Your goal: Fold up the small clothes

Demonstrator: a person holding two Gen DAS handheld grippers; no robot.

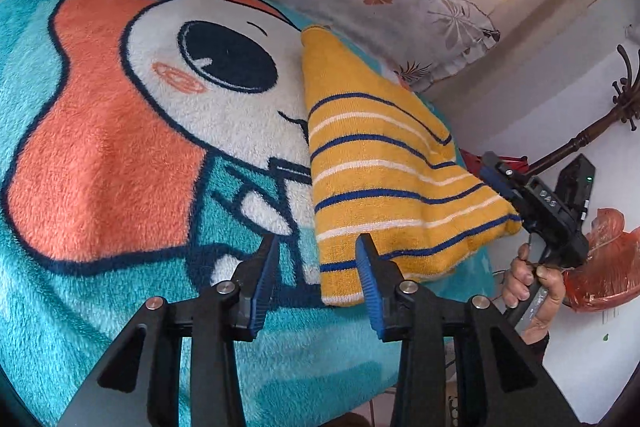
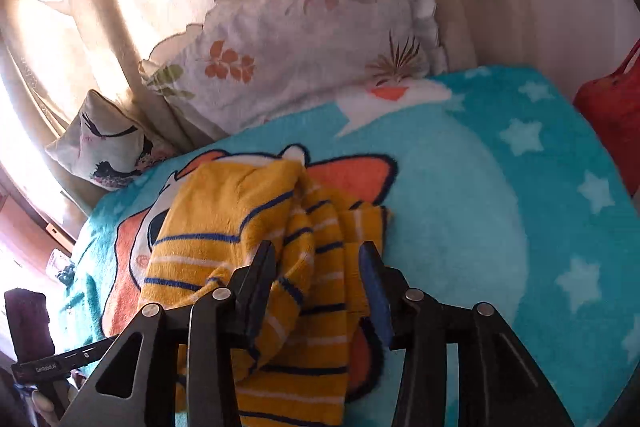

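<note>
A small yellow knit garment with blue and white stripes (image 1: 384, 171) lies folded on a teal cartoon blanket (image 1: 80, 131). My left gripper (image 1: 316, 259) is open, its fingers just off the garment's near corner, holding nothing. My right gripper shows in the left wrist view (image 1: 504, 183) at the garment's far right corner; its grip there is hidden. In the right wrist view the garment (image 2: 240, 227) lies bunched between and under my right gripper (image 2: 316, 267), whose jaws stand apart with cloth between them. The blanket (image 2: 480, 187) spreads to the right.
A floral pillow (image 2: 304, 39) leans at the head of the bed, a smaller cushion (image 2: 108, 143) to its left. A red bag (image 2: 612, 115) sits at the bed's right edge. A dark coat stand (image 1: 600, 123) and an orange plastic bag (image 1: 608, 259) are beyond the bed.
</note>
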